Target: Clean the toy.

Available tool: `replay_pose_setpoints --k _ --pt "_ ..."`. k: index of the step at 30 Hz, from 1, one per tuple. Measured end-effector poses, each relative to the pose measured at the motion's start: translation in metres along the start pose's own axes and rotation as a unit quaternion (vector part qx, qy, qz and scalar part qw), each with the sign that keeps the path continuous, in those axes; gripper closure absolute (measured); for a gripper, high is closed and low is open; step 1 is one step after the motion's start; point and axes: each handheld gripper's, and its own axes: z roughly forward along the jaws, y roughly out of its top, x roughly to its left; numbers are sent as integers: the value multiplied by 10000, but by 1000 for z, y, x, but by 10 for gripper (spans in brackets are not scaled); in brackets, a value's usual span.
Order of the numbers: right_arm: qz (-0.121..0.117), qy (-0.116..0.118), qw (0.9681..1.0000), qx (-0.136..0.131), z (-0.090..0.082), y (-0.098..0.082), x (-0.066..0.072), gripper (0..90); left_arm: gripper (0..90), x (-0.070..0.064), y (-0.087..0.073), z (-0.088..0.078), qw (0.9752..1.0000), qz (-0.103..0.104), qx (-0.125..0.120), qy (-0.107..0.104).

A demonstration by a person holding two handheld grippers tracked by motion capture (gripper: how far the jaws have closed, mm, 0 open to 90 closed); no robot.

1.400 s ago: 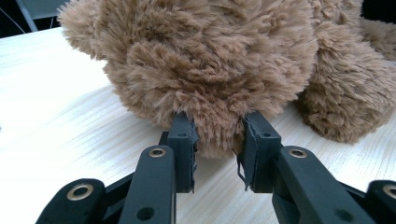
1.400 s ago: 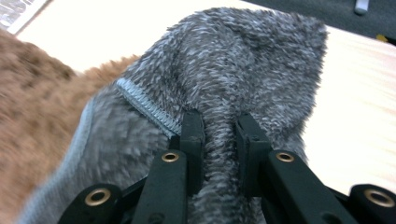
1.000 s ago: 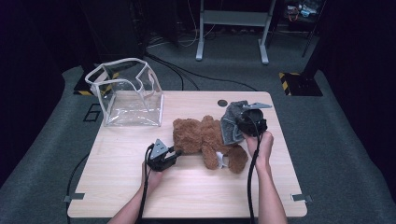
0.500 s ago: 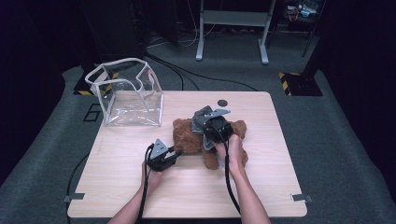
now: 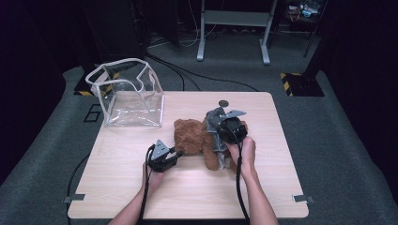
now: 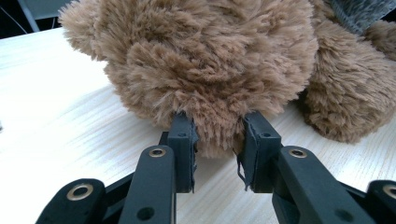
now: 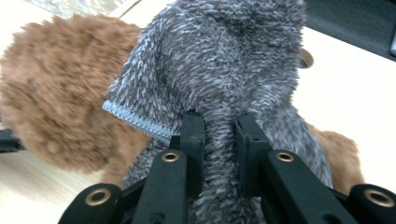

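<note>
Teddy bear lies near the middle of the light wooden table. Left gripper pinches its brown fur; right gripper is clamped on a grey fuzzy cloth draped over the bear. A clear plastic bag stands well apart at the table's far left. Dark carpet surrounds the table.

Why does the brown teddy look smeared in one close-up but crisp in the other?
Right gripper view: the teddy behind the grey cloth is soft and blurred. Left gripper view: its fur is sharp. High view: the table is evenly lit, the room around it dark.
</note>
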Motion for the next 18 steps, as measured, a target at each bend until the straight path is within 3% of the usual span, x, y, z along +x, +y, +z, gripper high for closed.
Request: replay_pose_setpoints --k 9,18 --pt "275 -106 9995 -105 -6 -17 -24 762 689 0 0 0 10000 -7 -7 -5" --pt "510 -530 9973 0 -17 -30 -48 763 689 0 0 0 10000 -7 -11 10"
